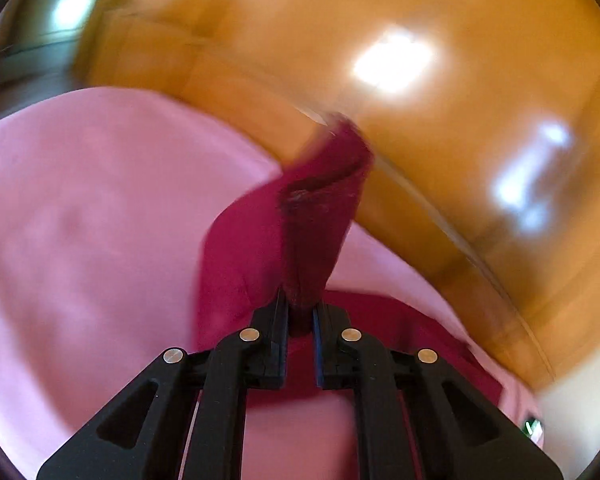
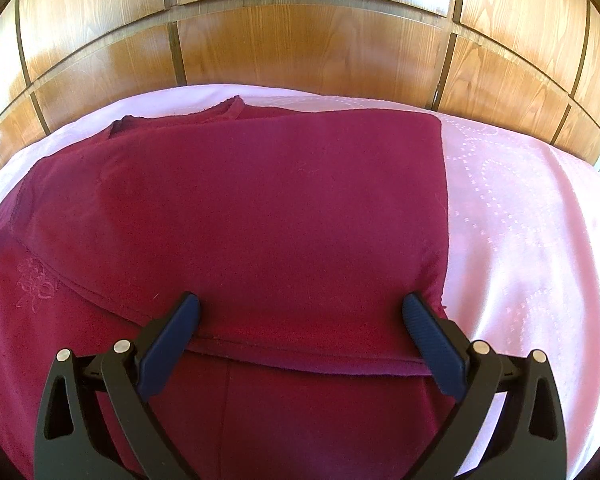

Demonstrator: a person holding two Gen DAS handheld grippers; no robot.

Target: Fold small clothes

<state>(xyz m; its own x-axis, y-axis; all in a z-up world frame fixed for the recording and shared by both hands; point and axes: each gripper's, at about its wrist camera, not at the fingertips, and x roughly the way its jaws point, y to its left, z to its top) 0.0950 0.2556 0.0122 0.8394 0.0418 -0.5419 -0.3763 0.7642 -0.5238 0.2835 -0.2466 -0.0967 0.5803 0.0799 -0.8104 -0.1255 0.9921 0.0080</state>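
Note:
A dark red garment (image 2: 260, 208) lies partly folded on a pink bedsheet (image 2: 520, 240). My right gripper (image 2: 300, 312) is open, its fingers spread just above the garment's folded hem near its right edge. In the left wrist view my left gripper (image 1: 300, 312) is shut on a bunched part of the same red garment (image 1: 316, 216) and holds it lifted off the pink sheet (image 1: 80, 220). That view is blurred by motion.
A glossy wooden panelled wall or headboard (image 2: 300, 40) stands right behind the bed; it shows blurred in the left wrist view (image 1: 420, 80). The sheet's right edge drops off at the far right (image 2: 596, 184).

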